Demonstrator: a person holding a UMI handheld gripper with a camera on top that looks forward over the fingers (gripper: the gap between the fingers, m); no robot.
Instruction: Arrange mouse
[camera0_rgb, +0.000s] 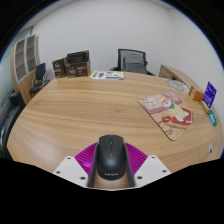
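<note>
A black computer mouse (111, 158) sits between my two fingers, its nose pointing away over the wooden table (85, 110). The magenta pads (90, 157) press against both of its sides, so my gripper (111, 166) is shut on the mouse. It appears held just above the table's near edge. Beyond the fingers to the right lies a mouse mat (168, 112) with a colourful cartoon print, well ahead of the mouse.
The table is large, rounded and light wood. A stack of papers (107, 74) lies at its far side. Black office chairs (131, 60) stand behind it, and shelves (71, 64) line the back wall. A blue item (210, 93) stands at the right edge.
</note>
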